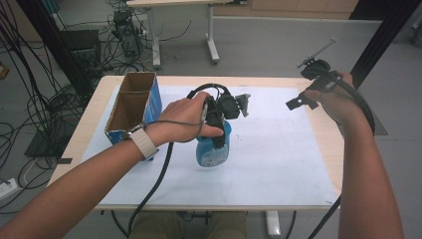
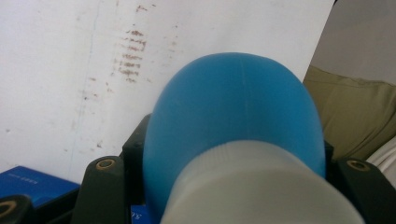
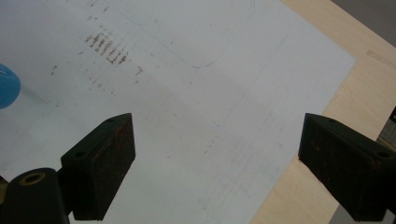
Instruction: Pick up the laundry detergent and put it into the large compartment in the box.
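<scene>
Hanging blue bottle (image 1: pixel 213 152) between left gripper (image 1: pixel 217 130) jaws

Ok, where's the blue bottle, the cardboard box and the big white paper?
Blue plastic bottle (image 1: pixel 211 154), high view, on its lower labelled body.
Open brown cardboard box with blue sides (image 1: pixel 154 102), high view, on its blue side wall.
Large white paper sheet (image 1: pixel 278 149), high view, on a bare part.

Both grippers, left gripper (image 1: pixel 219 117) and right gripper (image 1: pixel 311 87), are black with brass-coloured screw inserts; thick black cables trail back. The left wrist wears a beige, possibly fabric, watch strap (image 1: pixel 143 141).
</scene>
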`<state>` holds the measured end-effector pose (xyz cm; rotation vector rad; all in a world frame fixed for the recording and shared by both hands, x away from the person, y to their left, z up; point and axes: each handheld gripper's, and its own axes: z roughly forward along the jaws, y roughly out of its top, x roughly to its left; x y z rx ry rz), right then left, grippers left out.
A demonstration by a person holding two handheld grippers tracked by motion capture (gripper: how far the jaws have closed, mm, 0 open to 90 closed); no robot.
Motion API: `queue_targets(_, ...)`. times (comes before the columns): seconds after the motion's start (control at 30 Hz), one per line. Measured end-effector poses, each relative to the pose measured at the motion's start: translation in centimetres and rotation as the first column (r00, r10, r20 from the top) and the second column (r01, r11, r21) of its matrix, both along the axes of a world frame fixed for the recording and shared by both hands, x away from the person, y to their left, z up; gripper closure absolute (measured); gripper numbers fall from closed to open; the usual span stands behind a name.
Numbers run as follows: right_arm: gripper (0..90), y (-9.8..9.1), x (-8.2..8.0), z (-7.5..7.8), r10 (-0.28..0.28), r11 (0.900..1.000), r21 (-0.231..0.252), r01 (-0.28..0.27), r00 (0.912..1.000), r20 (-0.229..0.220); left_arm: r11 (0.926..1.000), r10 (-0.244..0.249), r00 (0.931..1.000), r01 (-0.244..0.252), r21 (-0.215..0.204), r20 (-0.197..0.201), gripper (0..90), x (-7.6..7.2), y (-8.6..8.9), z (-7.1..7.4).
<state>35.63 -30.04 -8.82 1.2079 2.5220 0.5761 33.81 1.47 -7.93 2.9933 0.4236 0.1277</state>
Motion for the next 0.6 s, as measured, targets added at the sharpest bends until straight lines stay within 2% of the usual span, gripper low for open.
queue_targets(0.23,10.9,0.1,0.0,0.1,0.001,1.0000,-0.002,-0.001,1.0000,0.002,0.9998,0.017,0.9999,-0.017,-0.004,0.003,39.8,0.1,0.5,2.0)
queue_targets(0.37,10.9,0.1,-0.1,0.2,0.000,1.0000,-0.001,0.000,1.0000,0.002,0.9982,0.056,0.9984,-0.056,-0.021,0.002,39.7,0.3,1.1,3.4)
queue_targets(0.6,10.8,0.1,-0.1,0.2,0.001,1.0000,-0.002,-0.001,1.0000,0.003,0.9952,0.097,0.9952,-0.097,-0.010,0.013,39.7,0.4,1.4,5.5)
